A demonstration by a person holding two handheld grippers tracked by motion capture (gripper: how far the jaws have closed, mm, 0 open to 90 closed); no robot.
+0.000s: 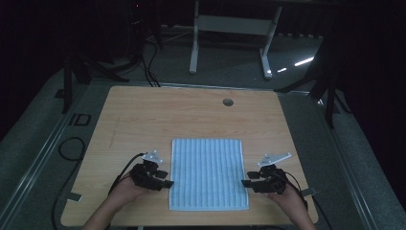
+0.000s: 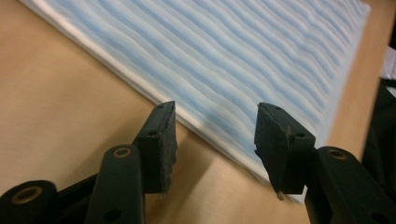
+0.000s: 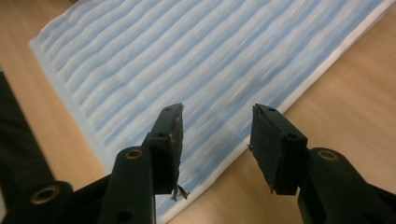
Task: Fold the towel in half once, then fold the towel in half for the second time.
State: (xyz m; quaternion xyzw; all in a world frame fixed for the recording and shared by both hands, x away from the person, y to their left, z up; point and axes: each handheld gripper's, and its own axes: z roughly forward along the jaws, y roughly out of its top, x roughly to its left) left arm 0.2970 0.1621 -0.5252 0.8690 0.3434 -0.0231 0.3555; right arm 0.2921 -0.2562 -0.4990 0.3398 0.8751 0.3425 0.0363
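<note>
A blue-and-white striped towel (image 1: pixel 208 173) lies flat and spread out on the wooden surface (image 1: pixel 143 120), toward its near edge and about midway across, its stripes running away from the person. In the high view its long sides point to 12 and 6 o'clock, and its near short edge sits close to the surface's front edge. The left gripper (image 1: pixel 165 181) sits at the towel's 9 o'clock, low on that long side, with its tips just at the towel's edge; whether they touch the cloth cannot be told from above. In the left gripper view the left gripper (image 2: pixel 215 135) has its jaws spread wide with nothing between them, and the towel (image 2: pixel 224 51) border runs under the gap, one jaw over bare wood and the other over the stripes. The right gripper (image 1: pixel 247 183) mirrors it at the towel's 3 o'clock, tips at the opposite long edge. In the right gripper view the right gripper (image 3: pixel 215 135) also has its jaws wide apart and empty, hanging over the towel (image 3: pixel 187 60) border, with a few loose threads hanging from the lower end of one pad. Each gripper is held by a hand coming in from 6 o'clock, the left hand (image 1: pixel 125 190) and the right hand (image 1: pixel 287 195). A round cable hole (image 1: pixel 228 102) sits in the surface at its far side, toward 12 o'clock from the towel. Beyond the surface, a white table frame (image 1: pixel 232 36) stands on the dark floor (image 1: pixel 225 67).
</note>
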